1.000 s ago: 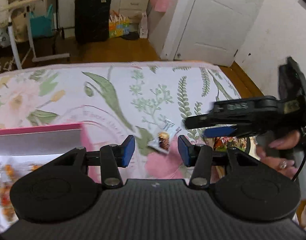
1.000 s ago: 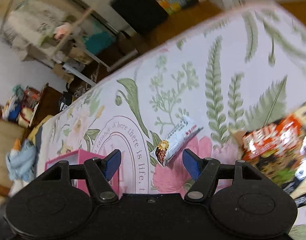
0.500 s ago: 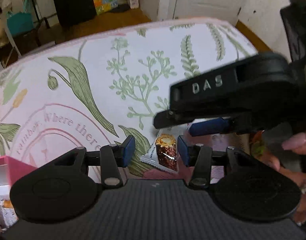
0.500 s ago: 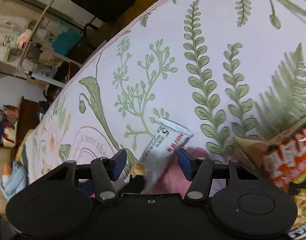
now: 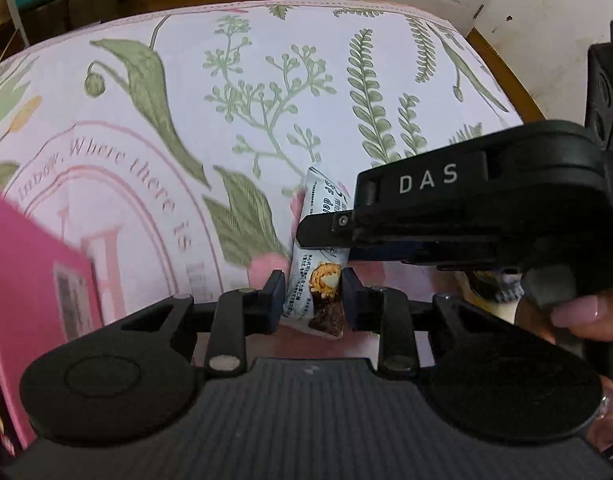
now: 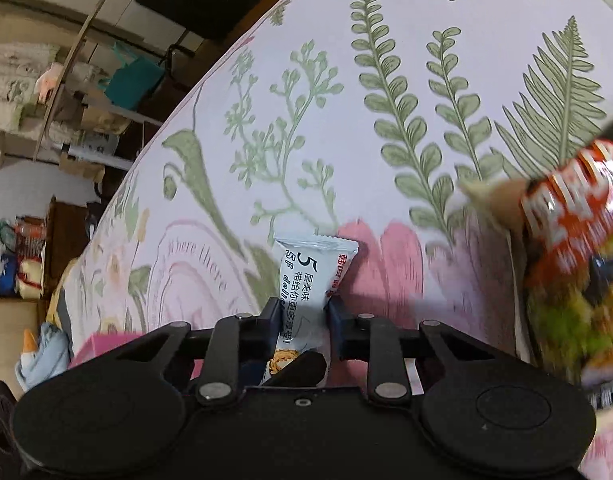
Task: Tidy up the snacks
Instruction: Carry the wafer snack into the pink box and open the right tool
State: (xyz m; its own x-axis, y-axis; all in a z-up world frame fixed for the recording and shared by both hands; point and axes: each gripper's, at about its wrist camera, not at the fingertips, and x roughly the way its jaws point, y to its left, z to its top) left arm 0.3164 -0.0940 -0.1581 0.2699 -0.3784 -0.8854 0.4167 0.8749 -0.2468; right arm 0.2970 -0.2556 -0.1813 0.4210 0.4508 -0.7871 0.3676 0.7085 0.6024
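A small white snack bar (image 5: 315, 280) with a chocolate picture lies on the floral sheet (image 5: 266, 100). My left gripper (image 5: 311, 300) has its jaws closing on the bar's near, picture end, and both pads touch the wrapper. From the right, my right gripper (image 5: 326, 240) reaches across the bar's middle. In the right wrist view the same snack bar (image 6: 306, 284) stands between the closing jaws of the right gripper (image 6: 302, 320), its pads pressing the wrapper's sides. The far printed end sticks out past the fingers. A hand with pink nails (image 5: 578, 312) holds the right gripper.
A pink box (image 5: 30, 300) sits at the left, also in the right wrist view as a pink box (image 6: 102, 344). An orange snack bag (image 6: 574, 280) lies close on the right. A door, dark luggage and cluttered shelves lie beyond the bed's far edge.
Both grippers have come down onto the snack bar and their jaws have narrowed around it. The right gripper rolled and now crosses the left wrist view over the bar.
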